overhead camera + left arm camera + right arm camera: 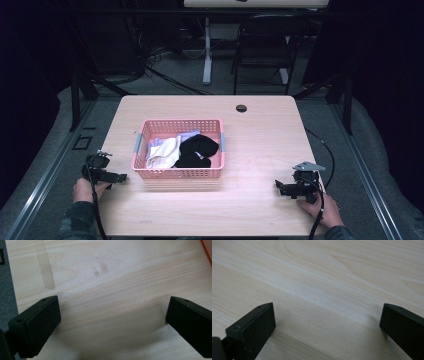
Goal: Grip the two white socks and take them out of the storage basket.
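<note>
The pink basket (178,172) sits left of centre on the bench (260,145), its long axis running across it, side to side. The left tool (121,177) rests just beside the basket's near-left corner and points at it; the right tool (278,187) lies well apart, off toward the bench's right edge, aimed leftward. So the left hand (85,190) is plainly the nearer one for whatever comes out first.

Both tools stand with jaws wide apart and nothing between them; each gripper view looks down on bare pale wood grain.

Inside the basket lies soft, crumpled cloth: a white piece (164,152) on the left, a black piece (199,150) on the right, a pale lilac scrap (187,135) behind. The basket is rigid plastic lattice with upright walls, so I'd guess any reach has to come over the rim from above.
</note>
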`<state>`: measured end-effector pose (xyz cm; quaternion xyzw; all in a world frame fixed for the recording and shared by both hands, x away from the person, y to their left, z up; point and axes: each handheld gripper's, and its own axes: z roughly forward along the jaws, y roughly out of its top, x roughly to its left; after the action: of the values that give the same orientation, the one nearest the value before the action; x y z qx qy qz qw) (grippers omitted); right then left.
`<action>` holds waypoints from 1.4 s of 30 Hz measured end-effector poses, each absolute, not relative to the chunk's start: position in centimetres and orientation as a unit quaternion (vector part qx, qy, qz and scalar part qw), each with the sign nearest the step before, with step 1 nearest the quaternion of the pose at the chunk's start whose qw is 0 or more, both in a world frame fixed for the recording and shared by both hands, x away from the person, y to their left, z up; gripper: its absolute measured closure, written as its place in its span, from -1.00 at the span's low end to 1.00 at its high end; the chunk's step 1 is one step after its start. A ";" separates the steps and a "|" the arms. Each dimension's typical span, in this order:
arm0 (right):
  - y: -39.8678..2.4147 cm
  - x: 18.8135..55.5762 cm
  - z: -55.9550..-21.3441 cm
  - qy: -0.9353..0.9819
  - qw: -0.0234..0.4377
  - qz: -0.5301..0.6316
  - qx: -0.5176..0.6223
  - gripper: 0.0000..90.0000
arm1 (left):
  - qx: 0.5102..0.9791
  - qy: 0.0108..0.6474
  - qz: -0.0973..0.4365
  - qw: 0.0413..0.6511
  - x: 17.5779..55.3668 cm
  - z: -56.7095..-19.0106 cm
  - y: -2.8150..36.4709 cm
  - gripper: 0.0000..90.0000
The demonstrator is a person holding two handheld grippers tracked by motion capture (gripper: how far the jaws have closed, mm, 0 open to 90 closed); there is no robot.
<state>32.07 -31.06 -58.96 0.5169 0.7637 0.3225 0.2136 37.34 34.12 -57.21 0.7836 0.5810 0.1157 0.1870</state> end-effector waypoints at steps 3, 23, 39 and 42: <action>-31.1 32.1 -59.0 0.764 0.214 0.322 0.517 -1.00 | 0.784 0.581 0.116 0.187 37.3 -57.2 34.1 -1.00; -31.1 32.1 -59.0 0.764 0.214 0.323 0.517 -1.00 | 0.783 0.581 0.119 0.189 37.4 -57.2 34.3 -1.00; -31.1 32.1 -59.0 0.764 0.214 0.323 0.517 -1.00 | 0.783 0.570 0.142 0.204 37.1 -55.2 34.3 -1.00; -31.1 32.1 -59.0 0.764 0.214 0.323 0.517 -1.00 | 0.783 0.569 0.141 0.207 37.0 -54.7 34.2 -1.00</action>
<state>32.07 -31.06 -58.97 0.5169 0.7636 0.3227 0.2136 37.03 34.24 -54.74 0.7832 0.5689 0.1415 0.2070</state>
